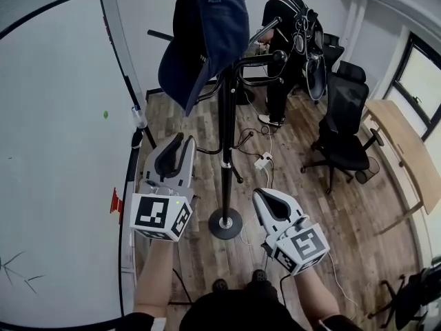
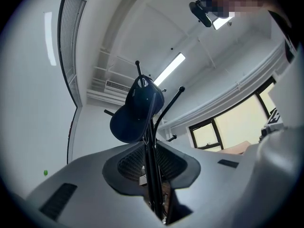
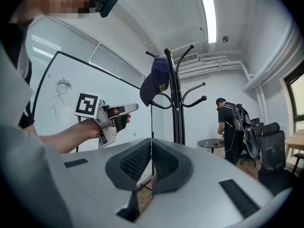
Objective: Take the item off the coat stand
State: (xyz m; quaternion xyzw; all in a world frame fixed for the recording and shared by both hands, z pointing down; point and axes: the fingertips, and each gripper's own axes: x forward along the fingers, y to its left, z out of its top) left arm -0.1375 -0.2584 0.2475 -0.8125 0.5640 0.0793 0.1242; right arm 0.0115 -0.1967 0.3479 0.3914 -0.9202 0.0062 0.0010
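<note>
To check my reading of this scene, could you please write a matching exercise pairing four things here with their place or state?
Things:
1. navy cap
2. left gripper
3. right gripper
4. black office chair

Places or states:
A. jaws together
B. on the floor near the wooden desk
C. hanging high on the coat stand
D. jaws apart

Pairs: 1-C, 2-D, 3-A, 4-B

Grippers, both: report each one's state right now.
Left gripper: open, nothing between its jaws.
Right gripper: closed, empty.
</note>
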